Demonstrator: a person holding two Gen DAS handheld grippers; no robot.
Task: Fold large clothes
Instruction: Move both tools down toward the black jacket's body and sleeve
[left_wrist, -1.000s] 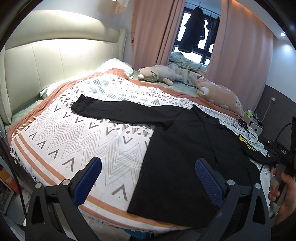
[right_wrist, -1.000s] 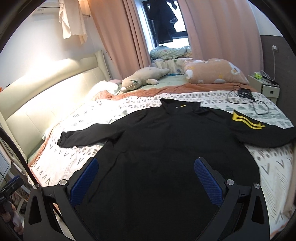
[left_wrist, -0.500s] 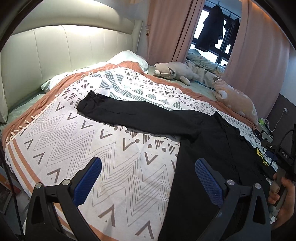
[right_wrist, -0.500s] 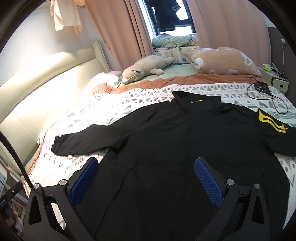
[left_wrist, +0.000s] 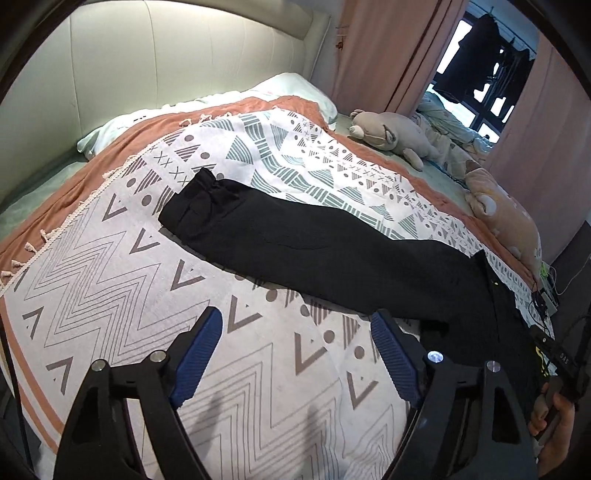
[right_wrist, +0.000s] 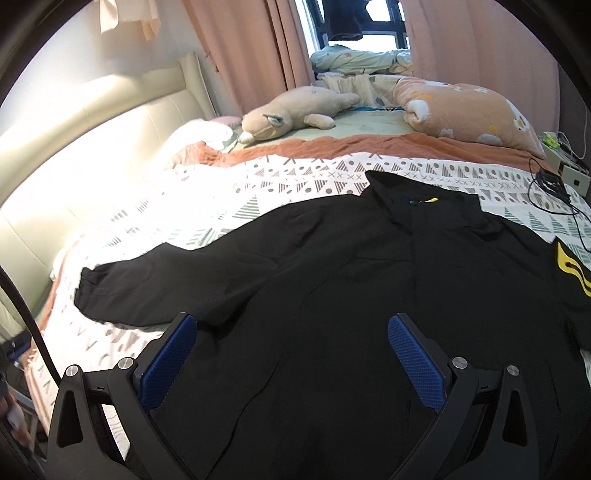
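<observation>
A black long-sleeved top (right_wrist: 351, 288) lies spread flat on a patterned bedspread (left_wrist: 110, 288), collar towards the far side, a yellow emblem on its right sleeve (right_wrist: 570, 269). Its left sleeve (left_wrist: 295, 243) stretches out to the left, cuff at the far end. My left gripper (left_wrist: 295, 343) hovers over the bedspread just short of that sleeve; its jaws are closing and hold nothing. My right gripper (right_wrist: 291, 347) hangs open above the top's body, with nothing between its blue pads (right_wrist: 415, 360).
A padded headboard (left_wrist: 147, 74) runs along the left. Two plush toys (right_wrist: 295, 114) (right_wrist: 469, 110) lie at the far side before pink curtains. Cables and a small box (right_wrist: 554, 184) rest at the right edge. A hand (left_wrist: 554, 417) shows at the lower right of the left wrist view.
Both grippers have travelled left and lower over the bed, closer to the fabric. The left view now frames the outstretched sleeve instead of the top's body, and its jaws have narrowed.
</observation>
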